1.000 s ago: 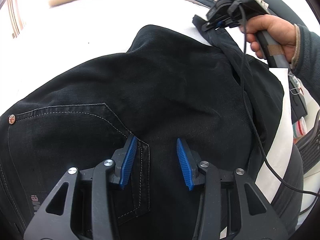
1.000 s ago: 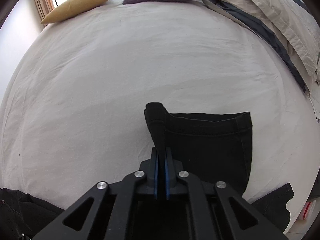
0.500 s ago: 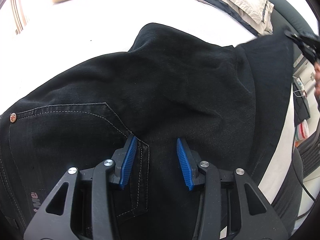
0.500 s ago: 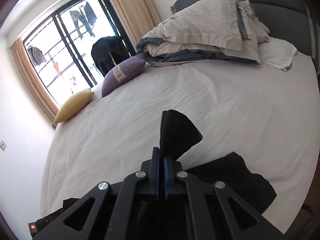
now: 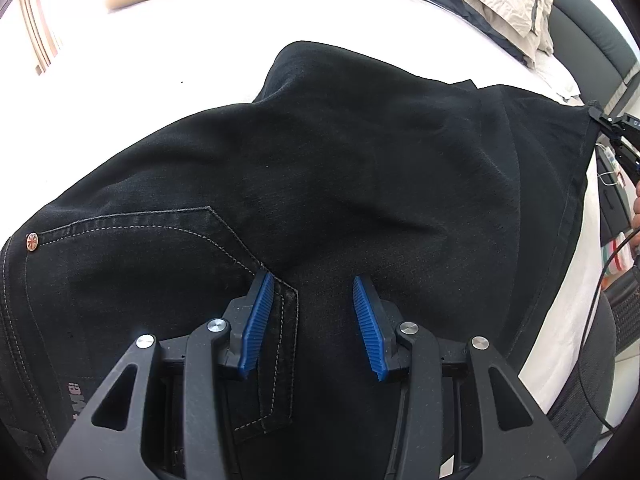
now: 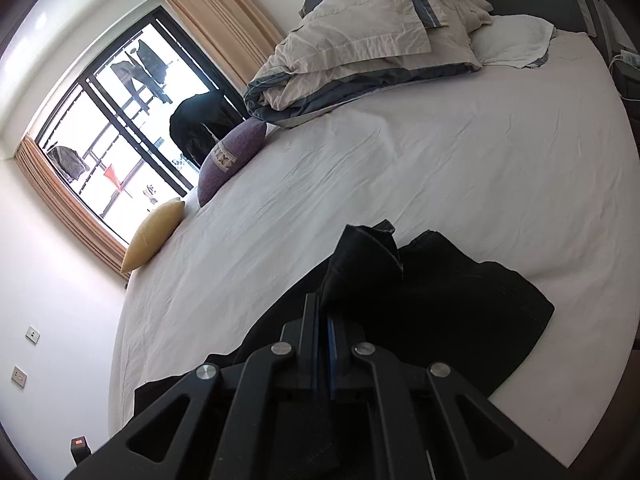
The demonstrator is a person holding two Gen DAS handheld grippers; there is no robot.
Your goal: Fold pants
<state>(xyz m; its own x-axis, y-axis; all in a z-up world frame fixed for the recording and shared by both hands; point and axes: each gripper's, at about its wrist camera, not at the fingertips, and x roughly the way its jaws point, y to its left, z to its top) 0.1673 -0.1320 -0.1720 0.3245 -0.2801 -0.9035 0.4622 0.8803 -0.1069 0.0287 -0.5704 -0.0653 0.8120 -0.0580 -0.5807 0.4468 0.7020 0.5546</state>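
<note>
Black denim pants point(image 5: 360, 184) lie across the white bed sheet point(image 5: 180, 60), seat side up, with a stitched back pocket point(image 5: 160, 272). My left gripper point(image 5: 312, 280) points down at the pocket's corner. It is open, its blue pads apart over the cloth and pinching nothing. At the far right edge of the left wrist view, my right gripper point(image 5: 612, 124) holds the end of a leg, stretched out sideways. In the right wrist view that gripper point(image 6: 323, 312) is shut on a bunched fold of the pants point(image 6: 360, 264). The rest of the leg point(image 6: 460, 304) lies below it.
A folded beige duvet point(image 6: 360, 52) and a white pillow point(image 6: 512, 40) sit by the dark headboard point(image 5: 592, 20). A purple cushion point(image 6: 232, 160) and a yellow cushion point(image 6: 154, 236) lie near the window point(image 6: 120, 140). The bed's edge, a cable point(image 5: 596, 320) and a mesh chair point(image 5: 624, 312) are at right.
My right gripper carried the leg end from above the pants out to the right, drawing the leg out flat, and its view rolled and lifted. My left gripper stayed put.
</note>
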